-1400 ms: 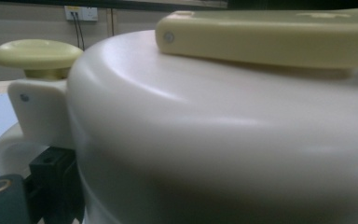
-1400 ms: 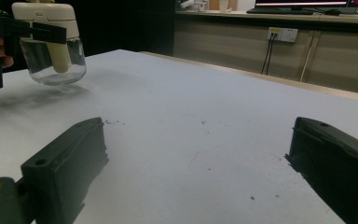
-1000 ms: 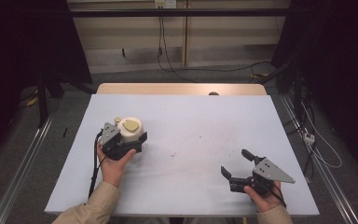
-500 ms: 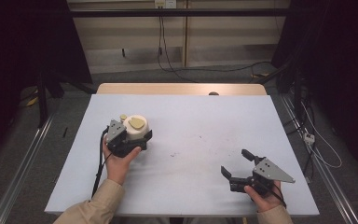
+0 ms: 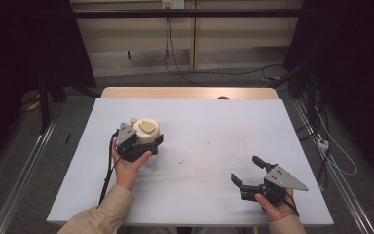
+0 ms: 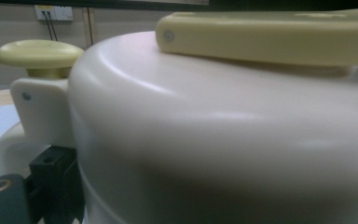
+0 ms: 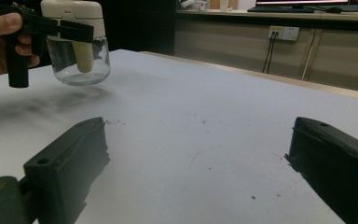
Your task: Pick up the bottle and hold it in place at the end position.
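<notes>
We saw a jar [image 7: 77, 44] whose lower bowl looked like clear, glossy glass, while its cream lid [image 6: 223, 126] seemed smooth plastic with a soft sheen and pale yellow matt fittings on top. The left gripper [image 5: 135, 146] at the frame's left and the right gripper [image 5: 251, 175] at lower right looked like matt black plastic, the latter topped by a dull grey plate. The table [image 5: 214, 126] appeared matt pale, faintly scuffed, with a wood-like far edge.
</notes>
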### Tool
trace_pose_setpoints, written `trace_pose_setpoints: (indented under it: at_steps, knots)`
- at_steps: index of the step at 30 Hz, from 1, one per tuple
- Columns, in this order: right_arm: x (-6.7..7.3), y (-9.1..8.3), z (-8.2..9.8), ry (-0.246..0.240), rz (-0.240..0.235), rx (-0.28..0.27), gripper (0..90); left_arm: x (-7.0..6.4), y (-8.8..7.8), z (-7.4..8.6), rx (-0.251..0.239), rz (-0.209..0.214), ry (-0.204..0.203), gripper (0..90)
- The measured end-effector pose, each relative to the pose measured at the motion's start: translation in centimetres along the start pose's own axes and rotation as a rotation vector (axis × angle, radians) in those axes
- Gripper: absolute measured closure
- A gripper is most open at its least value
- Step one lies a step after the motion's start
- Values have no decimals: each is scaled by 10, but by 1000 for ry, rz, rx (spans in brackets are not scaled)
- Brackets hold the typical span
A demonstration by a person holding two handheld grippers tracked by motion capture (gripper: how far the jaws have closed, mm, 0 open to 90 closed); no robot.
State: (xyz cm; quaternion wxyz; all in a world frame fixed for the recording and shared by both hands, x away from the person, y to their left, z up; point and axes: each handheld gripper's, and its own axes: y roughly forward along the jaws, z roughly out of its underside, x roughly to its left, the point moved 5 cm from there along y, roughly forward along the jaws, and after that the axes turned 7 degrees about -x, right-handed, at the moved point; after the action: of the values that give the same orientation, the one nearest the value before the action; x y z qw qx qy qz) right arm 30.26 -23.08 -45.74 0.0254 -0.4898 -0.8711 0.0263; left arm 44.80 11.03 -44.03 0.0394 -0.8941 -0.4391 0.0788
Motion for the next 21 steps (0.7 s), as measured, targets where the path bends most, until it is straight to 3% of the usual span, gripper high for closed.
trace_pose_setpoints:
  at_steps: [21]
  knots:
    - [0,0,0,1,2,-2,38,-10,16,-4,-2,24,9,63]
